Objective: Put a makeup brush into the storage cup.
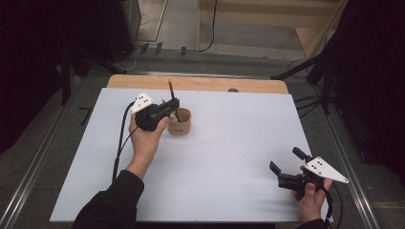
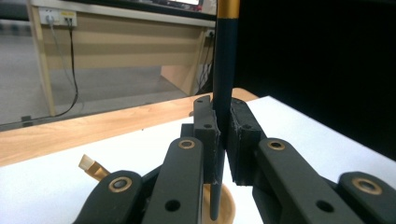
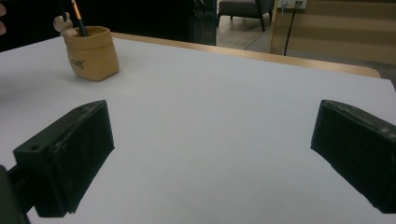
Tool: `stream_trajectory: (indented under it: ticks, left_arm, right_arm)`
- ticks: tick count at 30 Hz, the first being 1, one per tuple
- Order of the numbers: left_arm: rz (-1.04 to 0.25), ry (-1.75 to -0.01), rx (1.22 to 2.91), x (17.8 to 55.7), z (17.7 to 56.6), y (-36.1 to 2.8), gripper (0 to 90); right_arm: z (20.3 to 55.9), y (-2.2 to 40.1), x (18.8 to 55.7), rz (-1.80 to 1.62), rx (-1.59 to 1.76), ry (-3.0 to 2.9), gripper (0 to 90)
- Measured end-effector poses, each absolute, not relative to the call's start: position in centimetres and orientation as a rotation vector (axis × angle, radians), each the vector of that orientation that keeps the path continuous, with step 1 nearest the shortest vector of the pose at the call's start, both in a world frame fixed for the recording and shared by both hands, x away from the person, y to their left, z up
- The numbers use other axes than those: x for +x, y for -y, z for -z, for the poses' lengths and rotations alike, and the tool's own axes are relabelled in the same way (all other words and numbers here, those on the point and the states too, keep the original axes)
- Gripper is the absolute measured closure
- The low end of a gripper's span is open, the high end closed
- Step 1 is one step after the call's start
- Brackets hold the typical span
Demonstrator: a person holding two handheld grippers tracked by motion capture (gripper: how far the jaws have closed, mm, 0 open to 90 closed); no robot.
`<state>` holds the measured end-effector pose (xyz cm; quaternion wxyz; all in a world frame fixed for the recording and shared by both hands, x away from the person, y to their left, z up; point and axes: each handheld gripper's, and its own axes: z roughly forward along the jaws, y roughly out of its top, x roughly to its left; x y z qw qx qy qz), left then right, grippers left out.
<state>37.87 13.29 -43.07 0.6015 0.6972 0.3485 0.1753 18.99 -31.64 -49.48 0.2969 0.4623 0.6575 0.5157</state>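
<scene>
A dark pen (image 2: 225, 70) with a gold band near its top stands almost upright, and my left gripper (image 2: 223, 126) is shut on its shaft. Its lower end dips into the mouth of a tan cup (image 2: 225, 205). From above, the left gripper (image 1: 173, 106) sits just left of the cup (image 1: 180, 122) at the back of the mat, with the pen (image 1: 170, 88) rising above it. My right gripper (image 1: 285, 160) rests at the front right, open, with nothing between its jaws. From the right gripper (image 3: 210, 154) the cup (image 3: 92, 53) is far off at upper left.
A white mat (image 1: 219, 157) covers the table, with a wooden edge (image 1: 205, 84) along the back. A pale object (image 3: 62, 23) and another stick (image 3: 78, 21) stand in the cup. Dark stands and cables flank the table.
</scene>
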Motion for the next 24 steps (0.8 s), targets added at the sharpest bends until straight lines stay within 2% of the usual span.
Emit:
stream_trajectory:
  ticks: [18, 24]
  left_arm:
    - [-0.427, -0.833, 1.664, 38.3, 45.8, -11.4, 84.2]
    - [-0.475, -0.85, 1.673, 38.1, 46.4, -10.7, 83.6]
  right_arm:
    - [49.6, 31.7, 19.0, -1.363, 1.236, -1.748, 0.0]
    - [49.6, 31.7, 19.0, -1.361, 1.238, -1.747, 0.0]
